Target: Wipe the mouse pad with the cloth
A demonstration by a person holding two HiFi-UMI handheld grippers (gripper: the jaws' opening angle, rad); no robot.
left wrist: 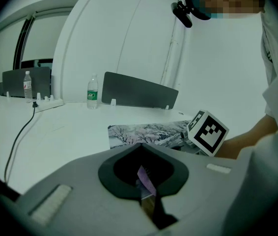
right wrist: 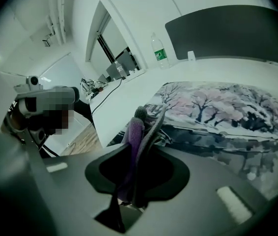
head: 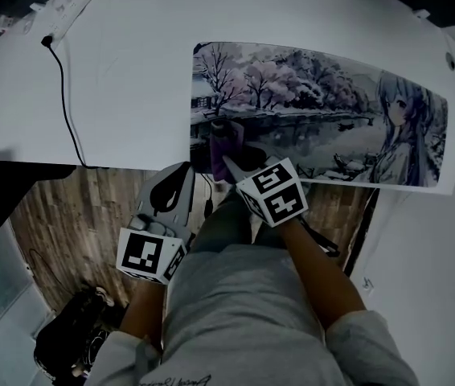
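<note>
Our right gripper (head: 229, 158) pinches the purple cloth (head: 221, 145) at the 8 o'clock corner of the mouse pad (head: 316, 111), seemingly poised to wipe toward 3 o'clock, while our left gripper (head: 181, 180), jaws together and empty, hangs clear at 7 o'clock.

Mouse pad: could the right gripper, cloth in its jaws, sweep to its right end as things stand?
Probably yes. The right gripper is shut on the cloth at the mouse pad's left end, and nothing stands on the pad from there to its right end.
</note>
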